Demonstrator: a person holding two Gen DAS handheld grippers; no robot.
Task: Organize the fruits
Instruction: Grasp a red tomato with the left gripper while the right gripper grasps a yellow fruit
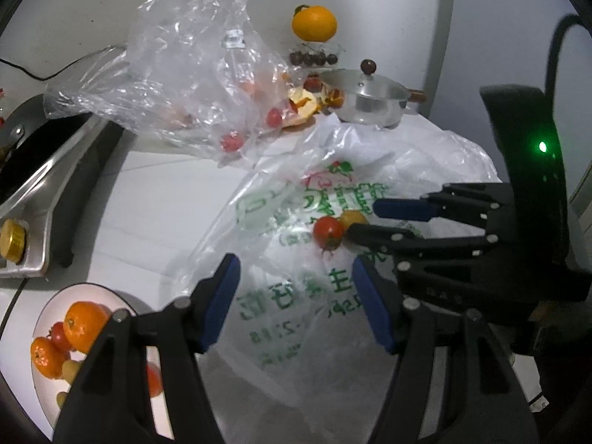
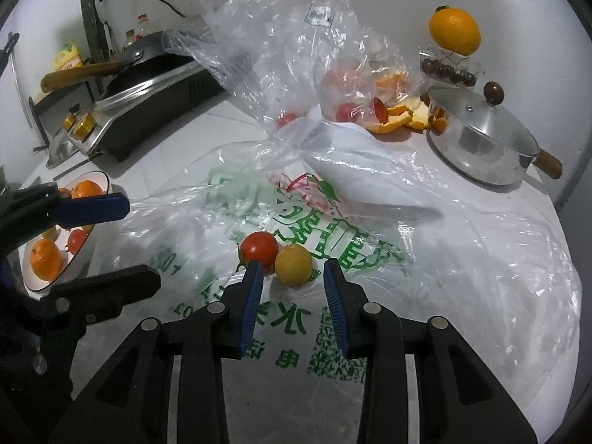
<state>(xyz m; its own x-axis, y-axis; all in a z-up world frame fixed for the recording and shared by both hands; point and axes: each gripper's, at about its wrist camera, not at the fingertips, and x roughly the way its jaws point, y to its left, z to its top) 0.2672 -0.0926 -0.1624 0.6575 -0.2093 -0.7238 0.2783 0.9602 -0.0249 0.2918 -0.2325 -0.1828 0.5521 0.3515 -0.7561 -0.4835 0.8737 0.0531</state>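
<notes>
A red cherry tomato (image 2: 259, 248) and a yellow one (image 2: 293, 265) lie side by side on a flat printed plastic bag (image 2: 333, 244). My right gripper (image 2: 292, 270) is open, its fingertips just short of the yellow tomato; it also shows in the left wrist view (image 1: 364, 218) beside the red tomato (image 1: 327, 232) and the yellow one (image 1: 353, 218). My left gripper (image 1: 294, 285) is open and empty above the bag (image 1: 285, 296). A white plate (image 1: 44, 399) with oranges (image 1: 85, 320) and tomatoes sits at the lower left, and shows in the right wrist view (image 2: 97, 175).
A crumpled clear bag (image 1: 192, 74) holding tomatoes stands behind. Orange peels (image 2: 399, 114), a lidded steel pot (image 2: 481, 140), a glass tub of dark fruit (image 2: 449, 68) topped by an orange (image 2: 454, 30), and a stove with a pan (image 2: 148, 74) ring the counter.
</notes>
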